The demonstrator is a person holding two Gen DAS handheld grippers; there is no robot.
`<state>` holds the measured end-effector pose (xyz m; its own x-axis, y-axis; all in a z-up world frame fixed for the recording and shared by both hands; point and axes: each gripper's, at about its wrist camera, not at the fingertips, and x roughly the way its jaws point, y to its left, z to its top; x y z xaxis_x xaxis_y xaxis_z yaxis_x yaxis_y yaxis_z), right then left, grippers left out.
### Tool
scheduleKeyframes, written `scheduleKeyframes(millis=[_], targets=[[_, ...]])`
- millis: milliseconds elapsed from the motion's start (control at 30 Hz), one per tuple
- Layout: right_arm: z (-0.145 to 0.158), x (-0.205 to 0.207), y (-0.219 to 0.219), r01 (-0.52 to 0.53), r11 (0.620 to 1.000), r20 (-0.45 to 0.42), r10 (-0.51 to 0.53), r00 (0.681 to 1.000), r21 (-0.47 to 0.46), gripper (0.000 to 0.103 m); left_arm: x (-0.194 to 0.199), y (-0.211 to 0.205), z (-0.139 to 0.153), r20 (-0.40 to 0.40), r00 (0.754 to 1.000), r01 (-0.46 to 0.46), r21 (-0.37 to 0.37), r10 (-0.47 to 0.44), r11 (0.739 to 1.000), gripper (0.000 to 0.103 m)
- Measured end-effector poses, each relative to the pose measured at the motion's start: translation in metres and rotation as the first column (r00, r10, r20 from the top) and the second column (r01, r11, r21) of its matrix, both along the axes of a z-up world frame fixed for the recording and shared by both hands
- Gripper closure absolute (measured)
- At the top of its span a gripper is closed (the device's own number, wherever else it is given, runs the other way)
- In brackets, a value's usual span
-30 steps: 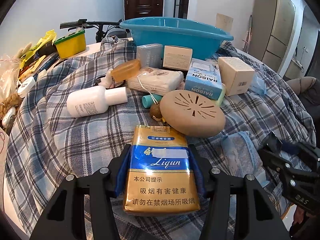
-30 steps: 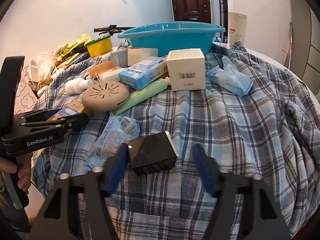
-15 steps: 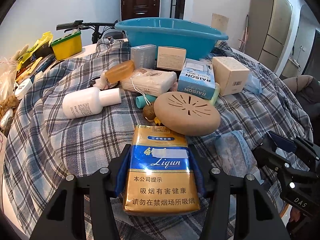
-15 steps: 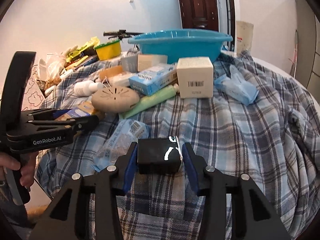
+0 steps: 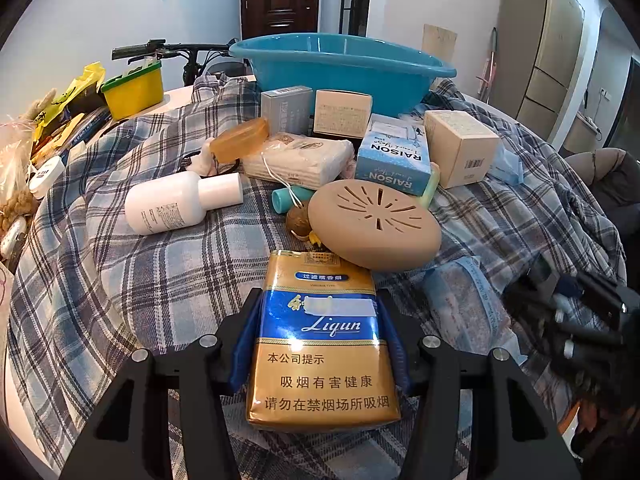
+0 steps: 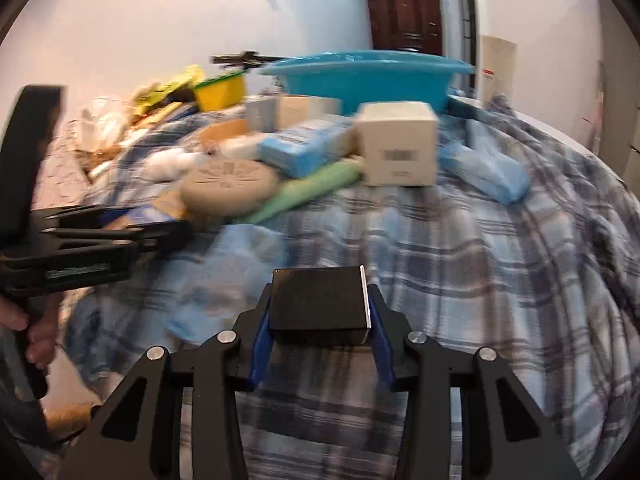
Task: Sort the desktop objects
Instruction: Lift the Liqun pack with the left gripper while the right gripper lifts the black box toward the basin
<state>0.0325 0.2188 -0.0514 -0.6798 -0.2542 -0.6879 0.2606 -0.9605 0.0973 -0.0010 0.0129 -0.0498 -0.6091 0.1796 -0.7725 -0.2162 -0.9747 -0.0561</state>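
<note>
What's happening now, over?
Left gripper shut on cigarette pack. Right gripper shut on black box. Blue basin beyond piled clutter.

Gold-blue cigarette pack and black box, each gripped.

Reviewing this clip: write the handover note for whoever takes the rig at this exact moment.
Left gripper: shut on the gold-and-blue cigarette pack, held above the plaid cloth.
Right gripper: shut on the small black box; view blurred.
Blue basin stands at the back; its inside is not visible.
Left on the cloth: white bottle, tan disc, RAISON box, beige carton.
</note>
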Motion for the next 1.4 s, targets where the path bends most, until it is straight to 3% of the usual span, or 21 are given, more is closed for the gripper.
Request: scheduleKeyframes(millis=[133,333,767,967,1267,1400], targets=[[0.003,-0.003,0.019,0.018,0.997,0.024,-0.017,1.000,-0.080,0.062,0.000,0.000,-0.001,0.002,1.000,-0.002,-0.002,0.002,1.000,0.046],[0.003,0.000,0.004,-0.017,0.998,-0.001,0.016,1.000,-0.057,0.062,0.003,-0.001,-0.001,0.000,1.000,0.002,-0.005,-0.002,1.000,0.046],[0.002,-0.003,0.001,0.044,0.997,-0.017,-0.045,0.999,-0.061,0.060,0.003,0.001,-0.004,-0.010,1.000,-0.009,-0.024,0.009,1.000,0.046],[0.003,-0.001,-0.005,0.044,0.999,-0.041,-0.044,0.998,0.009,0.061,0.003,0.003,-0.003,-0.025,1.000,-0.015,-0.030,0.014,0.999,0.046],[0.016,0.006,-0.004,0.052,0.999,-0.081,-0.050,0.995,0.014,0.062,0.009,0.003,0.005,-0.068,0.998,-0.020,-0.042,0.017,0.999,0.046],[0.021,0.005,-0.004,0.058,0.998,-0.092,-0.056,0.994,0.011,0.062,0.015,0.000,0.019,-0.146,0.988,-0.043,-0.024,0.039,0.999,0.046]])
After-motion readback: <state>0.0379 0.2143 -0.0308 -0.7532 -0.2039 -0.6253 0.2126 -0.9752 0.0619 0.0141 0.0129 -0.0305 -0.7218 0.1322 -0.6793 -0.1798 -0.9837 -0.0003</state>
